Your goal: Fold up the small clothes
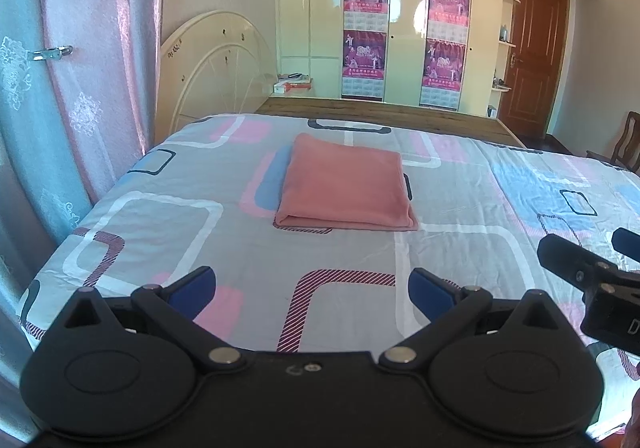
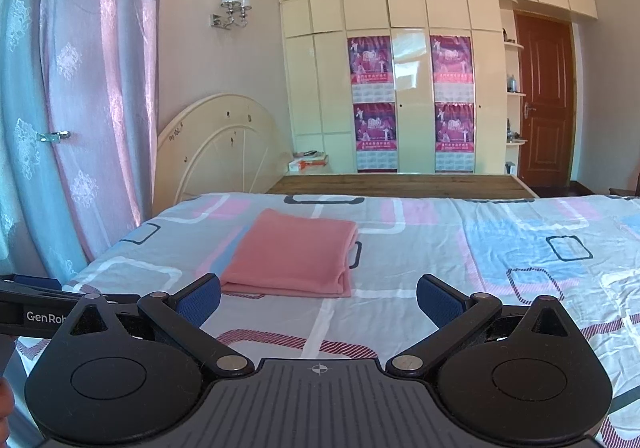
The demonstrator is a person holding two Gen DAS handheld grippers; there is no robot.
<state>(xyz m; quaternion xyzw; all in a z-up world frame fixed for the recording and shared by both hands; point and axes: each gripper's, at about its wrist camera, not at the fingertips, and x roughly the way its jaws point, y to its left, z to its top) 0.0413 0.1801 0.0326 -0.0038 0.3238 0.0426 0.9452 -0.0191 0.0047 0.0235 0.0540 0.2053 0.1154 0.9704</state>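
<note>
So the pink cloth (image 1: 346, 183) is sitting on the bed (image 1: 460, 248), toward the far-left corner near the headboard (image 1: 218, 63), already folded into a thick neat rectangle with its doubled edge facing the grippers. Looks pretty much done to me; if anything's left it's one more fold or just tidying.

The left gripper (image 1: 312, 288) and right gripper (image 2: 318, 298) both hover over the near edge of the bed, well short of the cloth, jaws spread wide with nothing in them.

If another fold is wanted, I'd pinch the two near corners at once, grab all the layers together so the stack doesn't slide apart, lift low and carry them over evenly to the far edge. The sheet underneath wrinkles easily, so don't dig in.

View differences: the right wrist camera shows the layered right side of the cloth and a wall lamp (image 2: 235, 5). The left wrist camera shows the folded front edge square-on, plus a chair (image 1: 628, 143) past the bed's far-right corner.
</note>
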